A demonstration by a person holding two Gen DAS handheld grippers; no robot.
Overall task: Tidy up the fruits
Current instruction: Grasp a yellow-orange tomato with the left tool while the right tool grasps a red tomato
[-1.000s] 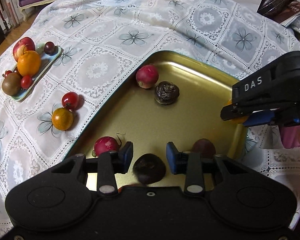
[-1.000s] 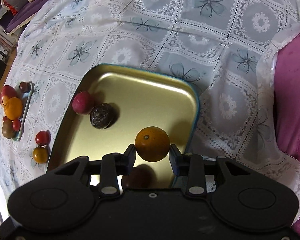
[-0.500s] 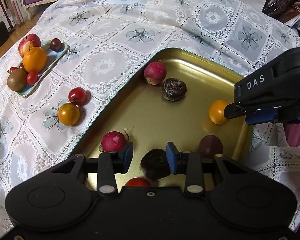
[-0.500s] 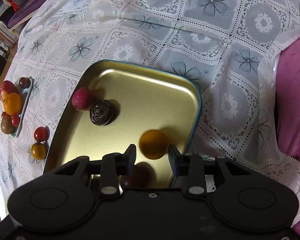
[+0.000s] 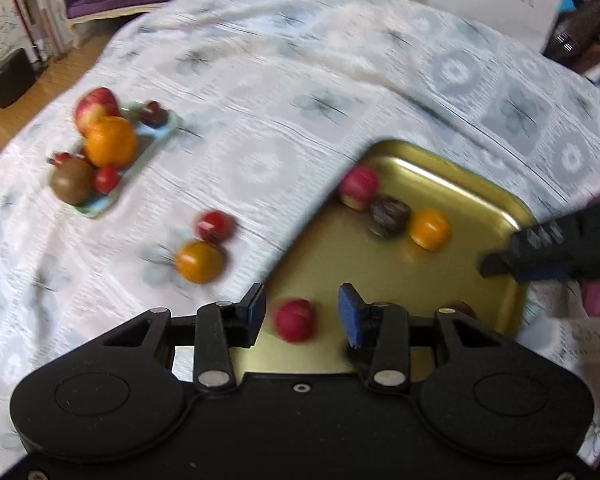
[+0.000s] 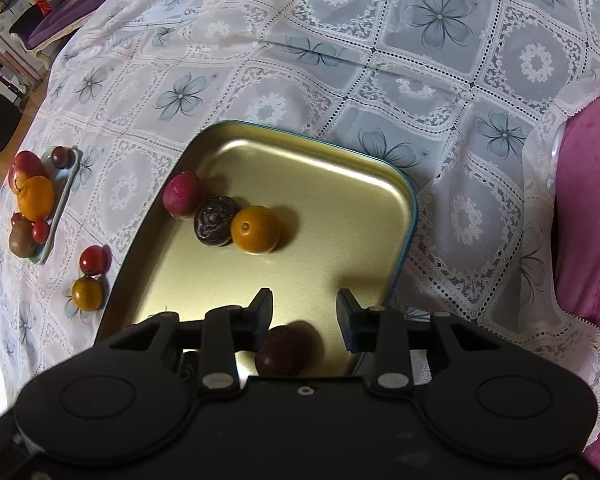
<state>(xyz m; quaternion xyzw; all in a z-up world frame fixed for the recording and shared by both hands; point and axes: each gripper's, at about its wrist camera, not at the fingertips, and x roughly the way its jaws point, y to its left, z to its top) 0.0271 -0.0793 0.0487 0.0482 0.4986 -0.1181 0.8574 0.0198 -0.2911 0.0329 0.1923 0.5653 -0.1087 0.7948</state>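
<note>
A gold tray [image 6: 404, 208] holds a red fruit [image 6: 182, 195], a dark wrinkled fruit [image 6: 215, 221] and an orange [image 6: 255, 229], which lie touching in a row. My right gripper [image 6: 304, 308] hangs open over the tray's near end with nothing between its fingers; a dark purple fruit [image 6: 286, 350] lies under it. The jaws of my left gripper [image 5: 302, 312] are opening above the tray's [image 5: 460, 168] near left corner. A red fruit [image 5: 294, 320] lies on the tray between its pads, untouched. The right gripper [image 5: 548, 256] shows at the right edge of the blurred left wrist view.
On the lace tablecloth left of the tray lie a red tomato [image 6: 93, 260] and a yellow-orange one [image 6: 87, 292]. Further left, a small pale plate [image 6: 66, 184] carries an apple, an orange, a kiwi and small red fruits. A pink cushion [image 6: 588, 240] borders the right.
The orange left my right gripper, dropped into the tray and rolled up against the dark wrinkled fruit. My left gripper widened, rose and swung left, off the dark fruit.
</note>
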